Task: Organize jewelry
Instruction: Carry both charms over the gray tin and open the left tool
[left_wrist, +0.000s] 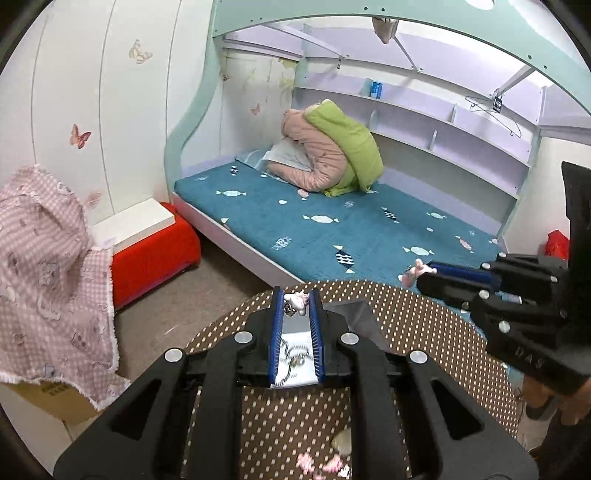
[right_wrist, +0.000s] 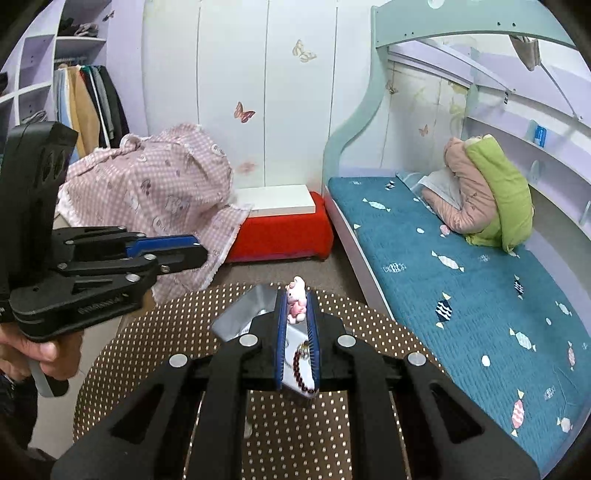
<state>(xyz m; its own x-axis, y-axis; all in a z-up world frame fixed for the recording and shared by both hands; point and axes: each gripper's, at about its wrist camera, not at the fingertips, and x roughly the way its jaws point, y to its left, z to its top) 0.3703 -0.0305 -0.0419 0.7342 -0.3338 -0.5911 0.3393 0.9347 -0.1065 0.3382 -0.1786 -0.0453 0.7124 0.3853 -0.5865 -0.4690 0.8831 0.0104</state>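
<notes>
Sorting step under way. Left hand-held gripper (left_wrist: 297, 302) pinches a small white-pink charm (left_wrist: 296, 300); right hand-held gripper (right_wrist: 297, 304) clamps a pink-white kitten charm (right_wrist: 296, 299). Next: lower each into the open silver-grey box (right_wrist: 242, 314) on the brown dotted counter (right_wrist: 147, 350).

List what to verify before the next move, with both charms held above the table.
1. Right hand-held gripper shut on the pink cat-shaped charm: ok.
2. Left hand-held gripper shut on the small white-and-pink charm with metal chain: ok.
3. The two grippers apart from each other: ok.
4. Open white box on the brown dotted round table beneath: ok.
5. Free slot in the box near the dark red bead bracelet: cannot tell.
</notes>
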